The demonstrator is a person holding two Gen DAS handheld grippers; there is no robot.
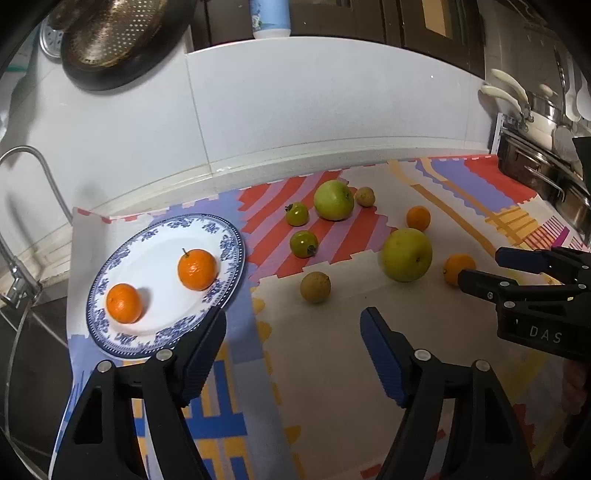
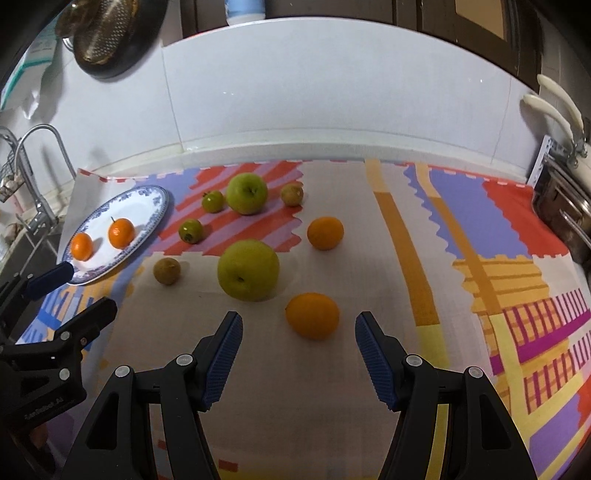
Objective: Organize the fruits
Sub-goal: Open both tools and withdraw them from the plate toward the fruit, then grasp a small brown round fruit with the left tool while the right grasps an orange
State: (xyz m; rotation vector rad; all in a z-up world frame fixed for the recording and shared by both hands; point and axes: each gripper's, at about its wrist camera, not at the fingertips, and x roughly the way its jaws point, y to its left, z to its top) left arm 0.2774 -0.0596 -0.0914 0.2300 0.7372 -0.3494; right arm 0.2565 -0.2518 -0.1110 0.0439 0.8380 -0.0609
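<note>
Two oranges (image 1: 197, 269) lie on the blue-patterned plate (image 1: 229, 236) at the left of the table's colourful cloth (image 2: 424, 229). Two more oranges (image 2: 312, 315), two green apples (image 2: 248, 269) and smaller fruits lie loose on the cloth. The right gripper (image 2: 299, 354) hovers with jaws wide just before the nearest orange; the left gripper (image 1: 293, 354) hangs empty, jaws wide, beside the plate.

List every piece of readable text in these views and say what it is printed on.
"DAS": white letters on the black body of the right gripper, left wrist view.
Small white lettering on the left gripper body, right wrist view: too blurred to read.
Blue-and-white container behind the counter: only a picture shows; no text legible.
</note>
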